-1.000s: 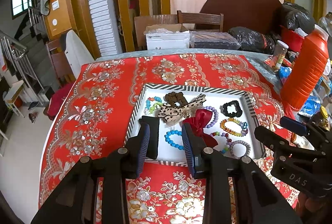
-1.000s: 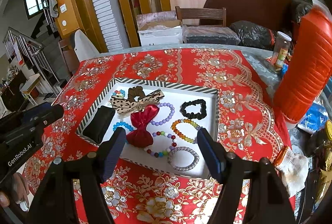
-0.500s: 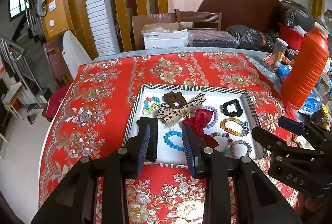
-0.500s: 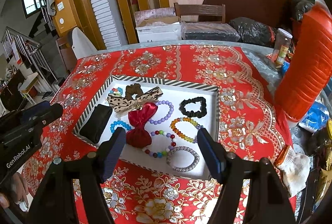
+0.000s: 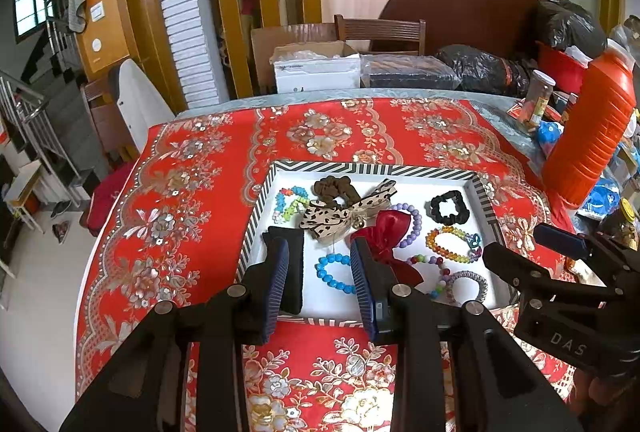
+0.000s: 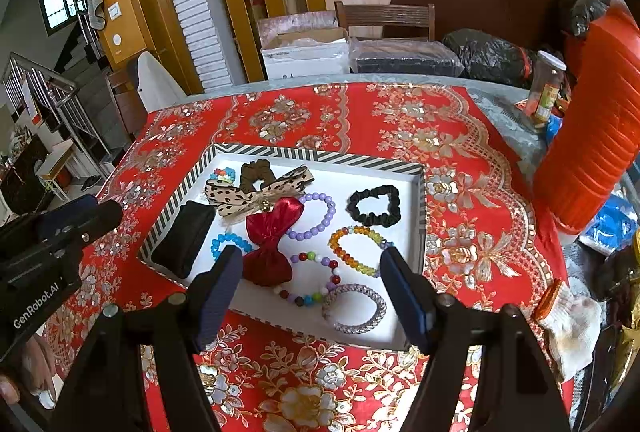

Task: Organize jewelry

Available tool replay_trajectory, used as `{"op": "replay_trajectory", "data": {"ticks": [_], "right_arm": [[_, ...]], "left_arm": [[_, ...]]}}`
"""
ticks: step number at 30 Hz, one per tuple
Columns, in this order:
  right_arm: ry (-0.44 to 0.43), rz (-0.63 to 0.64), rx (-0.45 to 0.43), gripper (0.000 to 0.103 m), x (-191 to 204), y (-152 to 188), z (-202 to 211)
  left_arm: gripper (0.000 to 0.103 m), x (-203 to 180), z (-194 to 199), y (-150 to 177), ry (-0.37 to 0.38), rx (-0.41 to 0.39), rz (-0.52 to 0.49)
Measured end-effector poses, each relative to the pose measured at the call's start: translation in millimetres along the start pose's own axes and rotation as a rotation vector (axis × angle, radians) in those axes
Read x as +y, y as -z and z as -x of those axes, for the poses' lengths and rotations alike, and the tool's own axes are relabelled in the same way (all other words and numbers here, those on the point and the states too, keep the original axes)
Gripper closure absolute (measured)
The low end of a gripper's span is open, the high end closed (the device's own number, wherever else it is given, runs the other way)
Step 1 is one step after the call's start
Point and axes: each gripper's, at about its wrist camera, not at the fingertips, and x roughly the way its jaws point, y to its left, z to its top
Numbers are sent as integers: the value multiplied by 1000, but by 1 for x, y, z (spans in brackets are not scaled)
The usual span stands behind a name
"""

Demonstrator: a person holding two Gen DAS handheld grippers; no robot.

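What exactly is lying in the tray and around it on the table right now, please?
tray: 1, white with striped rim, centre of red cloth
black pad: 1, black, tray's left end
leopard bow: 1, beige spotted, tray's far left
brown scrunchie: 1, behind that bow
red bow: 1, tray's middle
black scrunchie: 1, tray's far right
bead bracelets: 6; rainbow, blue, purple, amber, mixed, silver
orange jug: 1, table's right edge
jar: 1, clear, behind the jug
left gripper: open, empty, above tray's near edge
right gripper: open wide, empty
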Motion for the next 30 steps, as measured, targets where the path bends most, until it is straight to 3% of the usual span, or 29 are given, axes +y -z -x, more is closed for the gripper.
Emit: {"op": "replay_trajectory", "data": {"ticks": [21, 30], "right_arm": [[1, 0, 13, 28, -6, -4, -6], [-8, -10, 26, 29, -11, -3, -12]], "left_arm": [[89, -10, -10, -4, 16, 13, -27], [89, -11, -18, -2, 60, 31, -10]]}}
